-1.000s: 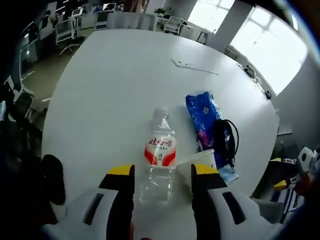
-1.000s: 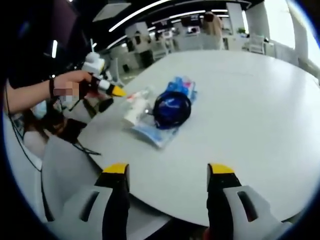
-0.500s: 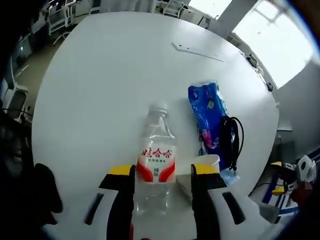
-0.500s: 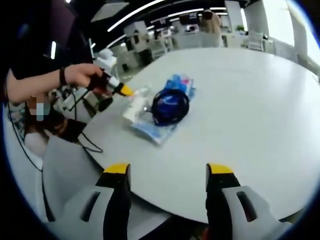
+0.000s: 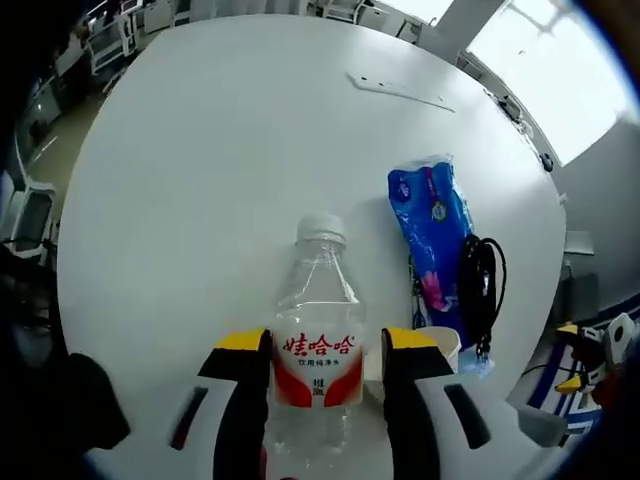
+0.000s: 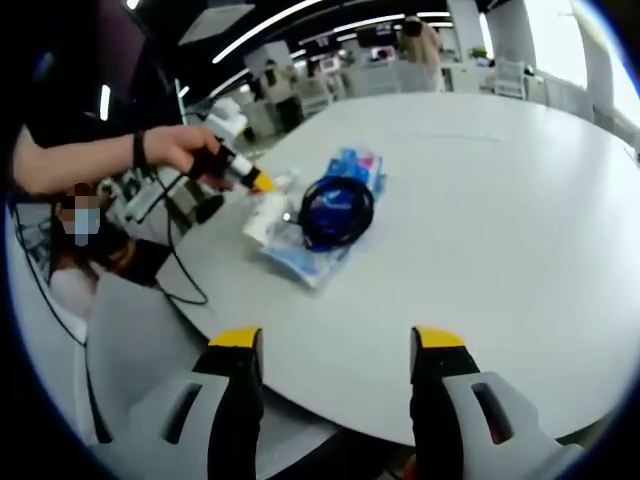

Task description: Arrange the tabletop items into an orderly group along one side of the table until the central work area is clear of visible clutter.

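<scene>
Left tool (image 5: 325,345) jaws flank water bottle (image 5: 318,330) on white tabletop (image 5: 220,170), grip uncertain; right tool (image 6: 335,345) spread wide, holding nothing.

White grippers, yellow-tipped black jaws

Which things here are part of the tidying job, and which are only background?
Part of the job:
- water bottle, between the left gripper's jaws
- blue packet
- black cable coil
- white cup
- round white table

Background:
- office desks and chairs beyond the table
- flat strip at the table's far side
- right gripper, open over the table edge
</scene>
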`<state>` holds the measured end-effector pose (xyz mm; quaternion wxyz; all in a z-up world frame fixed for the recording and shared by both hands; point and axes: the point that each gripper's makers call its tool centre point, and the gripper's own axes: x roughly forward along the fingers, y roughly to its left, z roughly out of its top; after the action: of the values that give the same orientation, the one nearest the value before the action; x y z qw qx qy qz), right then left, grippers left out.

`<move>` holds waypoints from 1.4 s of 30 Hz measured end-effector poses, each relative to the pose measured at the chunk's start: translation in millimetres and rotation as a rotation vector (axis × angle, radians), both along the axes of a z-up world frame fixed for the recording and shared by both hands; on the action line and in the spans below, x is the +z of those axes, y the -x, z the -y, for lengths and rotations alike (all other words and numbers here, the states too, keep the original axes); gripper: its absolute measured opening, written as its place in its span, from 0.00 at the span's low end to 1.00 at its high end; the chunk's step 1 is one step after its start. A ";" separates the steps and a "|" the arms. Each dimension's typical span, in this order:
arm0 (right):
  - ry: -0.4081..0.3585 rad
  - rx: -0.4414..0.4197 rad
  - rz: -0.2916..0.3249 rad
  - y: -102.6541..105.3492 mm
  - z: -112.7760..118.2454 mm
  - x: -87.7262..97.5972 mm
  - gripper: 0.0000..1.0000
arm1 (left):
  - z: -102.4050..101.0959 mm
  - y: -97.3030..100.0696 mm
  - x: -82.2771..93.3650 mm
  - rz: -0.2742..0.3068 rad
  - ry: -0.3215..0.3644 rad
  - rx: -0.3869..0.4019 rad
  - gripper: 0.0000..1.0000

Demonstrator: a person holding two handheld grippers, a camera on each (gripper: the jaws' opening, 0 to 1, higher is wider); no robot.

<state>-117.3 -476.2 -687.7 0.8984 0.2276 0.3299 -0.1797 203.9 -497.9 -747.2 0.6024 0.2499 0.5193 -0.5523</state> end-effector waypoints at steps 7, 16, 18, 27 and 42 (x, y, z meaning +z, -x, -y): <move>-0.005 -0.018 0.019 -1.2 6.5 3.1 0.57 | -1.2 -1.6 -7.6 0.031 0.000 -0.027 0.39; -0.009 -0.036 0.028 0.6 11.1 2.3 0.55 | -4.9 -3.3 -1.7 0.028 0.059 0.009 0.38; -0.011 -0.041 0.033 0.8 11.6 2.4 0.55 | -6.5 -4.1 -0.5 0.034 0.068 0.013 0.38; -0.010 -0.050 0.045 2.2 8.8 2.3 0.54 | -16.6 -12.6 13.3 0.077 0.125 0.064 0.38; -0.001 -0.036 0.065 -2.2 2.9 4.8 0.53 | -33.7 -18.7 37.7 0.154 0.223 0.112 0.37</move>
<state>-115.1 -479.1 -682.9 0.9052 0.2396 0.2965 -0.1880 222.6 -464.1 -709.5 0.6945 0.1937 0.4198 -0.5513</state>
